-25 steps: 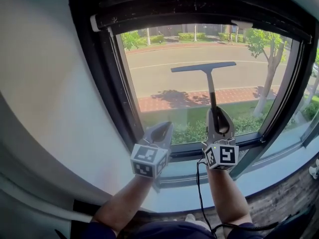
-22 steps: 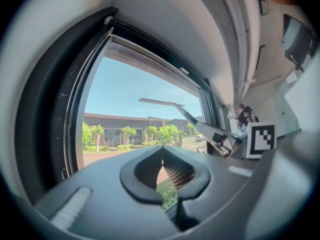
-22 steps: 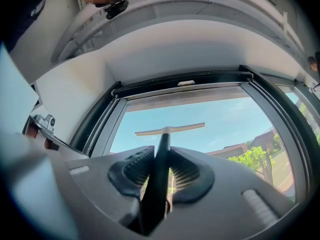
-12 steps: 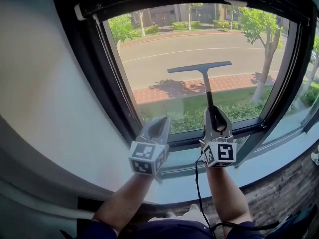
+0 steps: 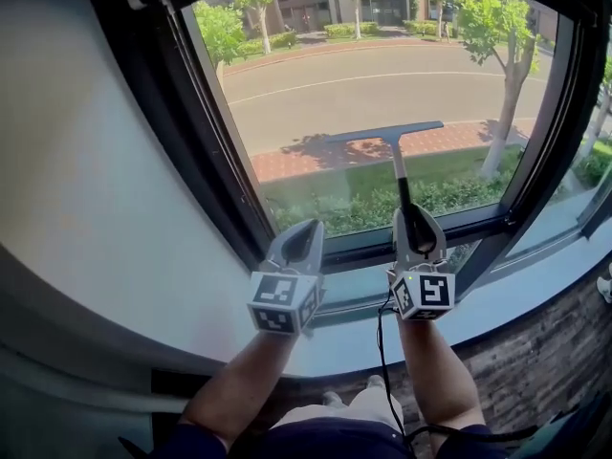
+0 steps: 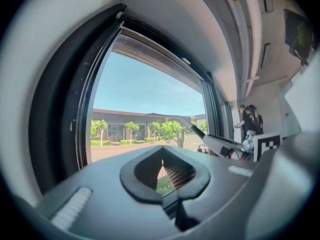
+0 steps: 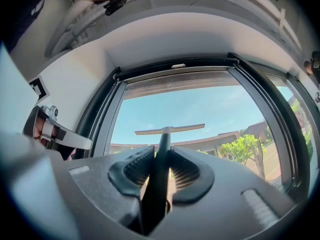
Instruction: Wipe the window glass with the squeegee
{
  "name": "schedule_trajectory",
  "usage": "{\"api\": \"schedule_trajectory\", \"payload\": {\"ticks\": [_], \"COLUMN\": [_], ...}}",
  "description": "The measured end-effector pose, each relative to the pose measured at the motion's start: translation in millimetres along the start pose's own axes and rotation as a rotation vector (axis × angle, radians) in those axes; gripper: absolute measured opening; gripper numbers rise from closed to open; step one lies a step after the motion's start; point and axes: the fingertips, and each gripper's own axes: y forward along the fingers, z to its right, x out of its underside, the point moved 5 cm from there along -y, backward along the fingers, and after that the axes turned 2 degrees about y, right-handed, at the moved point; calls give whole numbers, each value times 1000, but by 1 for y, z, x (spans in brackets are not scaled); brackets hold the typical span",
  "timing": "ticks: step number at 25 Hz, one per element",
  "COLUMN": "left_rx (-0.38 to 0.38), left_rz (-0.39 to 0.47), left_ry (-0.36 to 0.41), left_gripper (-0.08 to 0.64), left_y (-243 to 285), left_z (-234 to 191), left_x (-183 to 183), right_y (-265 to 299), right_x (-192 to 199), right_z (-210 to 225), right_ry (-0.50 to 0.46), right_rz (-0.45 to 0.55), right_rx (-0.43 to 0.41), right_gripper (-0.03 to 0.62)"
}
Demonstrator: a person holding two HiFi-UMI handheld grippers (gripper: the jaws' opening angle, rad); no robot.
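Note:
The squeegee (image 5: 384, 134) has a dark T-shaped blade that lies across the lower middle of the window glass (image 5: 325, 84). Its thin handle (image 5: 402, 182) runs down into my right gripper (image 5: 413, 220), which is shut on it just above the bottom frame. In the right gripper view the handle (image 7: 159, 174) passes between the ribbed pads up to the blade (image 7: 170, 129). My left gripper (image 5: 304, 232) is to the left at the same height, with its jaws together and nothing between them (image 6: 162, 153). The left gripper view shows the right gripper (image 6: 227, 145) off to the right.
A black window frame (image 5: 206, 151) borders the glass, with a white wall (image 5: 86, 180) to its left and a grey sill (image 5: 516, 290) below. A black cable (image 5: 381, 352) hangs from the right gripper. People (image 6: 248, 121) stand far to the right indoors.
The squeegee blade has slid down the glass, closer to the bottom frame, still held in my right gripper. The left gripper has kept its place beside it.

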Motion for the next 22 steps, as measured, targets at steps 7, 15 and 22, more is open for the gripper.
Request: {"api": "schedule_trajectory", "payload": {"ticks": [7, 15, 22], "left_rx": [-12, -23, -46], "left_rz": [-2, -18, -18], "left_ry": [9, -9, -1], "left_gripper": [5, 5, 5], "left_y": [3, 1, -5], "left_z": [0, -4, -9], "left_x": [23, 39, 47], "right_y": [-17, -31, -40], "right_x": [28, 55, 75], "right_z": [4, 8, 10], "right_ry": [-3, -1, 12], "right_rz": [-48, -95, -121], "right_rx": [-3, -4, -4], "right_gripper": [101, 103, 103]}}
